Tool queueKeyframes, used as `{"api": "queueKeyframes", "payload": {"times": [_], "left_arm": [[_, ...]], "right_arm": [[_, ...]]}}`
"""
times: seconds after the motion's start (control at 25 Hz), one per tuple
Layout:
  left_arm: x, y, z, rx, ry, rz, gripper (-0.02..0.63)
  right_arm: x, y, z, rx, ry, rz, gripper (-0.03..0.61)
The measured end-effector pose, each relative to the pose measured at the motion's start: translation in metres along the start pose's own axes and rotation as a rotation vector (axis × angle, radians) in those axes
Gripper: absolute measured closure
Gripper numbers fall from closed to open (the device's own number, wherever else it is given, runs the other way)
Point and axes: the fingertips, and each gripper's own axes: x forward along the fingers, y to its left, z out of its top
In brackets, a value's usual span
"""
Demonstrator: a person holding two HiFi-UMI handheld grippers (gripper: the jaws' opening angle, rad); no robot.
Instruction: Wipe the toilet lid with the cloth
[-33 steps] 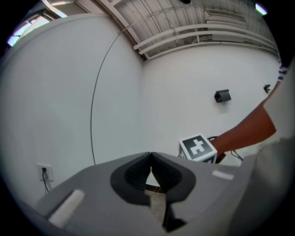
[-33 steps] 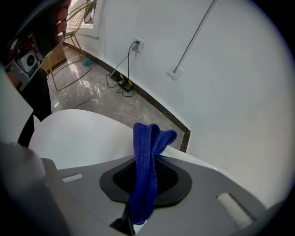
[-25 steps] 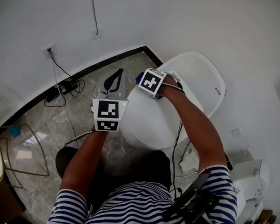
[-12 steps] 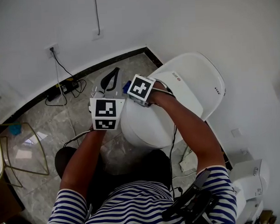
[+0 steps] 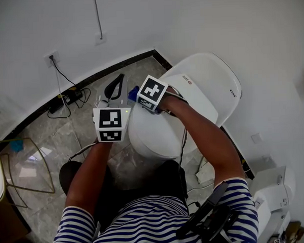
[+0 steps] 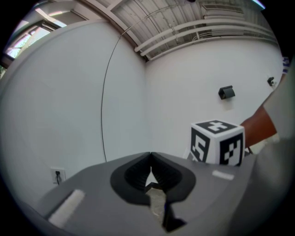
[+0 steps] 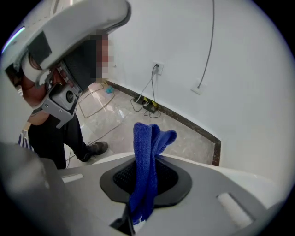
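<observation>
Right gripper (image 7: 148, 162) clamps the blue cloth (image 7: 146, 138) between its jaws, at the toilet lid's (image 5: 165, 135) left edge.

Left gripper (image 6: 150, 159) sits low and left of the marker cube (image 6: 216, 142): jaws closed, tips touching, nothing between them, just a pale sliver showing through the slot behind the tips. Forearm (image 6: 259, 127) just right of the cube. Black fixture (image 6: 226, 92) on the white wall (image 6: 69, 106) above the cube. Thin cable (image 6: 104, 110) runs down the wall well left of the cube; socket (image 6: 57, 174) further left and lower. Slatted ceiling (image 6: 184, 23) high above the cube.
</observation>
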Motion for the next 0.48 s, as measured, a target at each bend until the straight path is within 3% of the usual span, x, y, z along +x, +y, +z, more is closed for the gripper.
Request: {"api": "queueKeyframes", "payload": {"times": [0.16,0.48], "left_arm": [[0.008,-0.016,-0.001,0.0,-0.004,-0.031,0.609],[0.039,-0.054,-0.006,-0.001,-0.001,-0.093,0.609]], "right_arm": [[-0.027,-0.061,-0.045,0.084,0.021,-0.118,0.517],[-0.074,-0.18,-0.181,0.345,0.095,-0.281,0.516]]}}
